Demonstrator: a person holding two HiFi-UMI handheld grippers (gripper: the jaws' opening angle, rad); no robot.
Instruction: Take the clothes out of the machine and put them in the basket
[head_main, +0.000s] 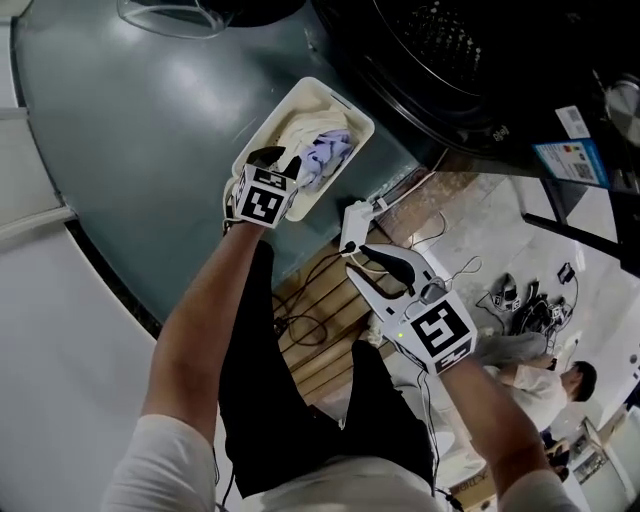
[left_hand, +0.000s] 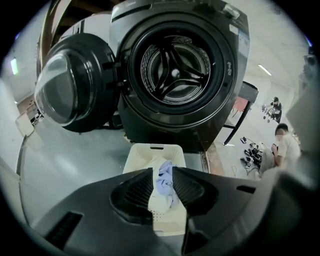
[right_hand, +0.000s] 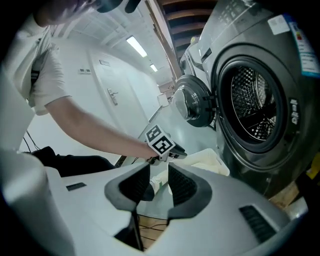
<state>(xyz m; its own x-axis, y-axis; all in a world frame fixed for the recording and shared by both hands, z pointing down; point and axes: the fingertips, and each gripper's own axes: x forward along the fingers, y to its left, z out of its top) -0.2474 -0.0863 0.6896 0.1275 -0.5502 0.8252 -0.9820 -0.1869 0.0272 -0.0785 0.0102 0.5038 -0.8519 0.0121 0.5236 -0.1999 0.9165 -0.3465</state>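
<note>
A cream laundry basket (head_main: 258, 138) stands on the grey floor in front of the dark washing machine (head_main: 440, 60). White and pale blue clothes (head_main: 322, 152) lie in it. My left gripper (head_main: 272, 160) hangs above the basket's near end, its jaws a little apart and empty; in the left gripper view (left_hand: 162, 187) the clothes (left_hand: 162, 182) show through the gap, down in the basket (left_hand: 156, 150). My right gripper (head_main: 365, 250) is to the right of the basket, open, with nothing between its jaws (right_hand: 159, 182). The drum (left_hand: 175, 70) shows no clothes.
The machine's round door (left_hand: 75, 85) stands open to the left. Wooden boards (head_main: 320, 310), cables and a white power strip (head_main: 355, 225) lie by the machine's base. A person (head_main: 560, 385) crouches at the right near tools (head_main: 515, 295) on the floor.
</note>
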